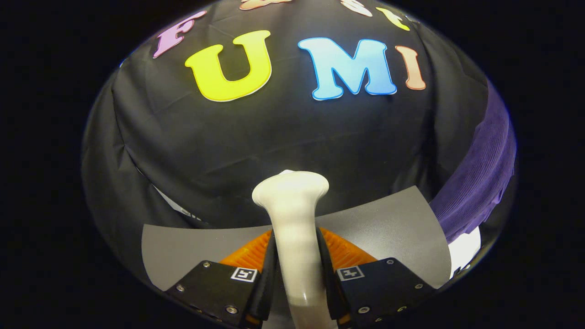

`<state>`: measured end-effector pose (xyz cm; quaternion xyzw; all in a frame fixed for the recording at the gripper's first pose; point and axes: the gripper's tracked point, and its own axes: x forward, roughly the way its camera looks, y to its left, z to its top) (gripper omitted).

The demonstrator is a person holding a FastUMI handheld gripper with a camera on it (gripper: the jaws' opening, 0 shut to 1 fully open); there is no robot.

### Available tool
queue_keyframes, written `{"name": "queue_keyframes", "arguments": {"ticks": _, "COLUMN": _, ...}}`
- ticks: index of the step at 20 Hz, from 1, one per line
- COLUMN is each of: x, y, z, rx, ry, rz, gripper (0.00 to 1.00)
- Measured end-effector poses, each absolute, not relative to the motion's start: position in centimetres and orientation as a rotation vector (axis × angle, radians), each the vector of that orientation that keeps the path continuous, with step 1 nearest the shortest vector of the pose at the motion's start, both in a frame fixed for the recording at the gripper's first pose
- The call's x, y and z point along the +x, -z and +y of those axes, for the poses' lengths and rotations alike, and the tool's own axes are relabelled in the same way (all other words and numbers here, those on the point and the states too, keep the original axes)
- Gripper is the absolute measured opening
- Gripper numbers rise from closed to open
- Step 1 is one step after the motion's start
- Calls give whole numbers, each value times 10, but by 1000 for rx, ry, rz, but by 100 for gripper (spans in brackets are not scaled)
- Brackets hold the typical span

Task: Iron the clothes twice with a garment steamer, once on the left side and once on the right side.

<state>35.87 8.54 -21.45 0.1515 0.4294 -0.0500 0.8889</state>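
My gripper point(295, 267) is shut on the white handle of the garment steamer point(292, 214), with one finger pressed on each side of it. The steamer's wider head rises just beyond the fingertips and points toward the booth's black wall. A purple ribbed garment point(480, 178) hangs to the right, beyond the fingers and well apart from the steamer head.
A grey mat point(393, 228) lies on the surface under and ahead of the fingers. A white patch point(466, 249) shows at the mat's right edge, below the purple garment. The black cloth wall stands close behind the steamer head.
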Motion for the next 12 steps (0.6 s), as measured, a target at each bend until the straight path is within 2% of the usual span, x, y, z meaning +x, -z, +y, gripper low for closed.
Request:
{"name": "queue_keyframes", "arguments": {"ticks": 4, "x": 359, "y": 210, "z": 89, "rx": 324, "ry": 58, "rz": 843, "gripper": 39}}
{"name": "queue_keyframes", "arguments": {"ticks": 12, "x": 339, "y": 176, "z": 75, "rx": 309, "ry": 63, "rz": 729, "gripper": 39}}
